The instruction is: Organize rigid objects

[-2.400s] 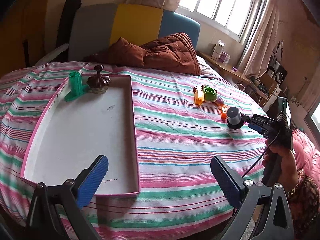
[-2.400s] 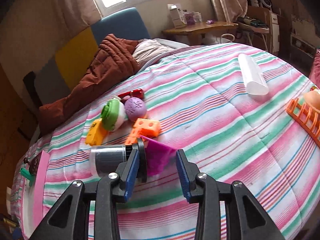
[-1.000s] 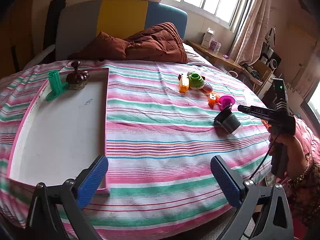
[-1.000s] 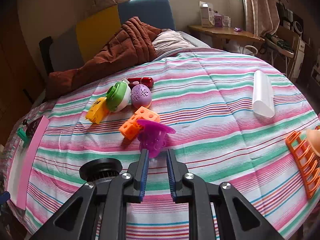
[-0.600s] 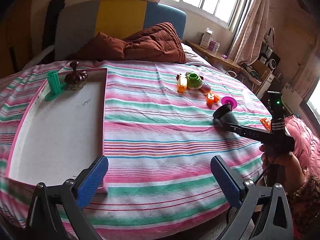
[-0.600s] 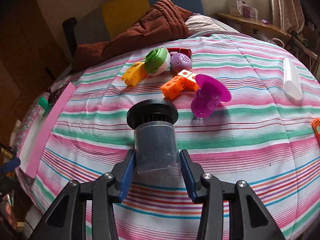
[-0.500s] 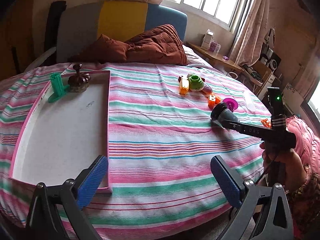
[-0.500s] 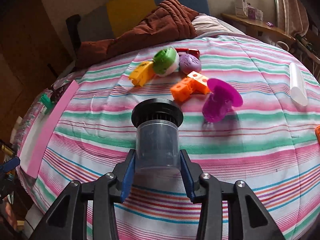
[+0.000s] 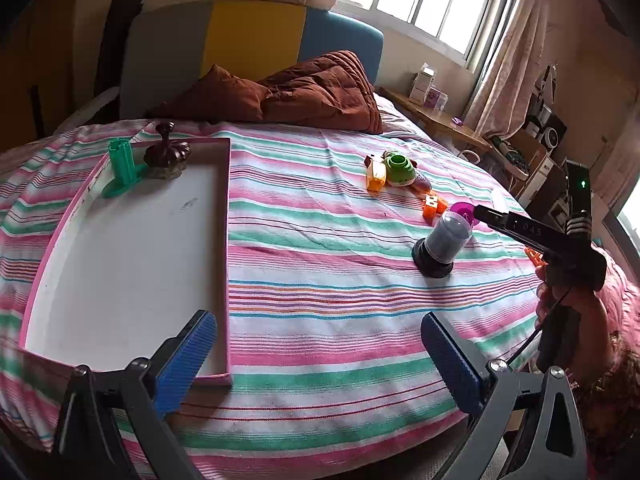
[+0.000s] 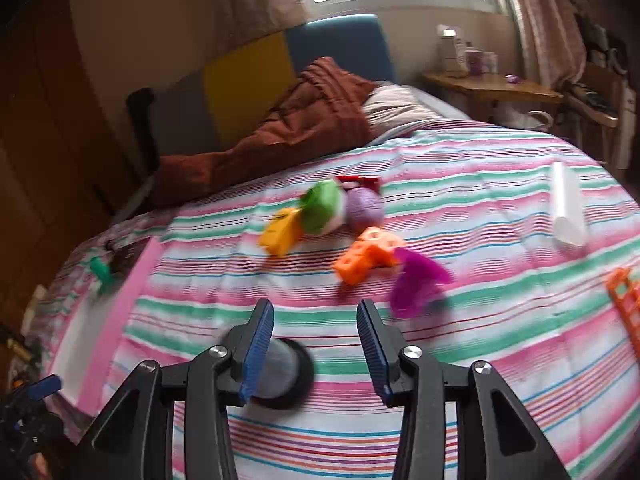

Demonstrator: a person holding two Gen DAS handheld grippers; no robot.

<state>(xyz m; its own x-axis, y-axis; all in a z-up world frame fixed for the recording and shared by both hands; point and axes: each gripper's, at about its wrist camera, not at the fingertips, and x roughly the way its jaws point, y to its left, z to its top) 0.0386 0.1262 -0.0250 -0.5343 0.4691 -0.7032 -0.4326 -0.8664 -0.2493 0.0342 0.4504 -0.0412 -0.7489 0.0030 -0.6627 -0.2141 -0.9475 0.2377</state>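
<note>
and it's out — the right tool [image 10: 316, 344] has let go. half a second back its blue pads were clamped on the grey cylinder with the black cap [image 9: 442, 246]; now the jaws are spread wide and nothing sits between them. the cylinder stands cap-down on the striped bed [image 9: 320, 280], toward the bed's right side, tilted a little by the look of it, and in the right wrist view it shows just under the left finger, blurred. whether that finger still brushes it, i can't tell.

so what does that mean? the piece did not reach the pink-rimmed tray [image 9: 228, 220], which lies on the left part of the bed, well apart from the cylinder. the tray holds only a green stand [image 9: 122, 166] and a dark brown knob-topped piece [image 9: 166, 156], both in its far corner. my read is that this was a regrip, turning the thing upright, not a delivery.

left tool [image 9: 320, 356] hangs low over the near edge of the bed, fingers wide apart, holding nothing.

plenty left out there: the magenta funnel piece [image 10: 418, 284] just beyond the cylinder, the orange block [image 10: 366, 258], the yellow piece [image 10: 280, 234], the green and white ball [image 10: 322, 208], the purple ball [image 10: 364, 208], all bunched near the middle of the bed. a white tube [image 10: 566, 210] lies off toward the right edge. early days for this tidy-up, i'd say.
</note>
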